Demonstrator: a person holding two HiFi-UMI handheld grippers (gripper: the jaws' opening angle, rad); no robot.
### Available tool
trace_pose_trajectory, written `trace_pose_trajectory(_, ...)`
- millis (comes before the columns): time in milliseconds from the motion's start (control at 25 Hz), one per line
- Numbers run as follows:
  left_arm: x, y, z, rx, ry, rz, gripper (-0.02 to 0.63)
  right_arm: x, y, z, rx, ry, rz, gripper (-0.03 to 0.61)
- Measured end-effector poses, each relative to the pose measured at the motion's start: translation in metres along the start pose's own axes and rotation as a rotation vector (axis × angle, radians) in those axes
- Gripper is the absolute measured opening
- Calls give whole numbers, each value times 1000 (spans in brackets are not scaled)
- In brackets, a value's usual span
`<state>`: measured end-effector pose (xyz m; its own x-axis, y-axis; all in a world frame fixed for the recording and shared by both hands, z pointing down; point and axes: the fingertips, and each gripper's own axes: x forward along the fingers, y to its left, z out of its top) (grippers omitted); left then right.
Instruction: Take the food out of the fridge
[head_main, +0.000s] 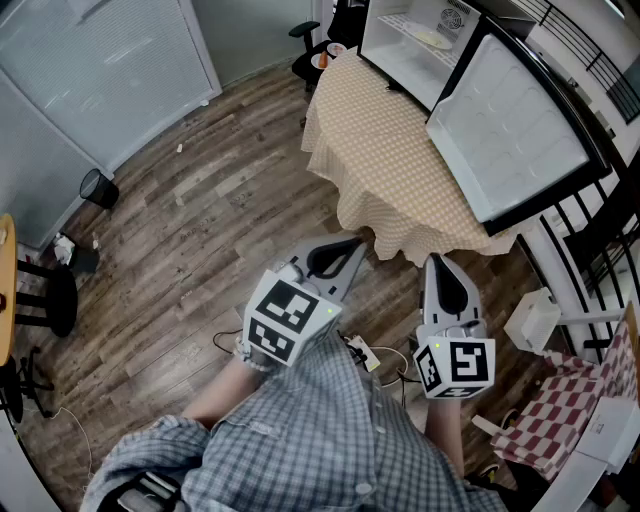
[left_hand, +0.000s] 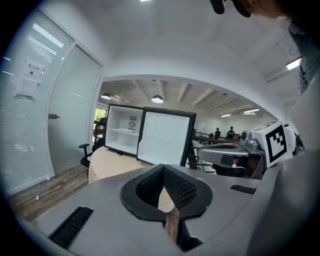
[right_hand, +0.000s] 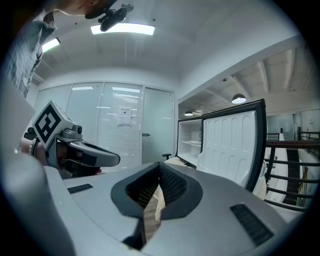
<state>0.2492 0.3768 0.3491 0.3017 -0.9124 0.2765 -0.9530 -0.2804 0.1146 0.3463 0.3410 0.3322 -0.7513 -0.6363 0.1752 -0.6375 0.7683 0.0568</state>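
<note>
Though the jaws are closed, food (head_main: 432, 40) lies well beyond, in the fridge (head_main: 385, 45).

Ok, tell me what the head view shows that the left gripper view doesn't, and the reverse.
Head view only: a black wastebasket and a red-checked cloth. Left gripper view only: round ceiling lamps and distant people. Both: the open mini fridge on the beige checked tablecloth, and a black office chair.
</note>
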Motion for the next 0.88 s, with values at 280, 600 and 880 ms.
trace_pose_trajectory(280,-4,15,1,-18,-10,-1,6,9,10,7,-9,-10,10,9)
trace_pose_trajectory(600,-10,34,3,-27,-26,22,6,25,24,11,-45,-17,36,9)
trace_pose_trajectory(880,-18,50,1,-44,-28,24,6,35,34,9,-67,-10,11,9)
